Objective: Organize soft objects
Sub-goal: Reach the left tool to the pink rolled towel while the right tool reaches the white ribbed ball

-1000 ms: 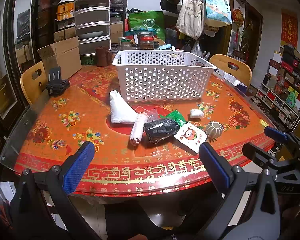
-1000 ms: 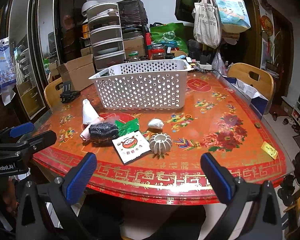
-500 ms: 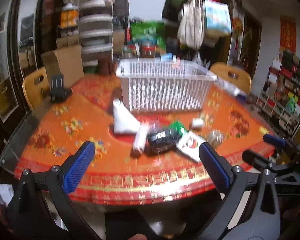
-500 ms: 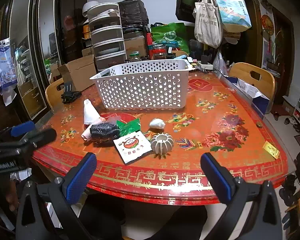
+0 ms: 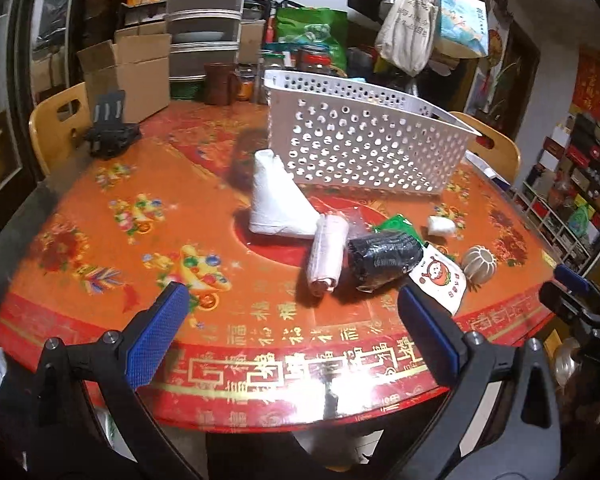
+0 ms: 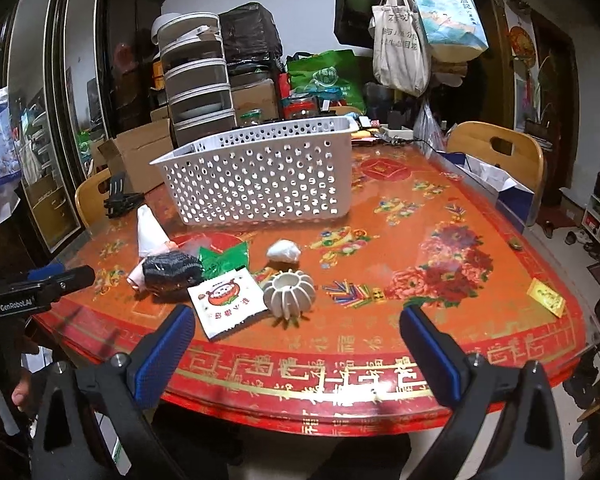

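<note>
Left gripper (image 5: 292,316): jaws wide apart, holding nothing, poised at the near table edge facing the pink roll (image 5: 327,256).
Right gripper (image 6: 292,340): jaws wide apart, holding nothing, short of the white packet (image 6: 228,302).
Soft objects: clustered on the red table (image 6: 420,248) in front of the white basket (image 6: 260,172); black bundle (image 5: 384,256) touches the pink roll.
Basket contents: interior not visible.
Step in hand: approach, judged; no pick yet made.
Next move: advance over one item, close the jaws gently, lift clear of neighbours, carry over the basket rim.

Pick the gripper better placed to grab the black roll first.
Left. The open left gripper faces the black roll nearly head-on; from the open right gripper it lies off left, behind the white packet.
</note>
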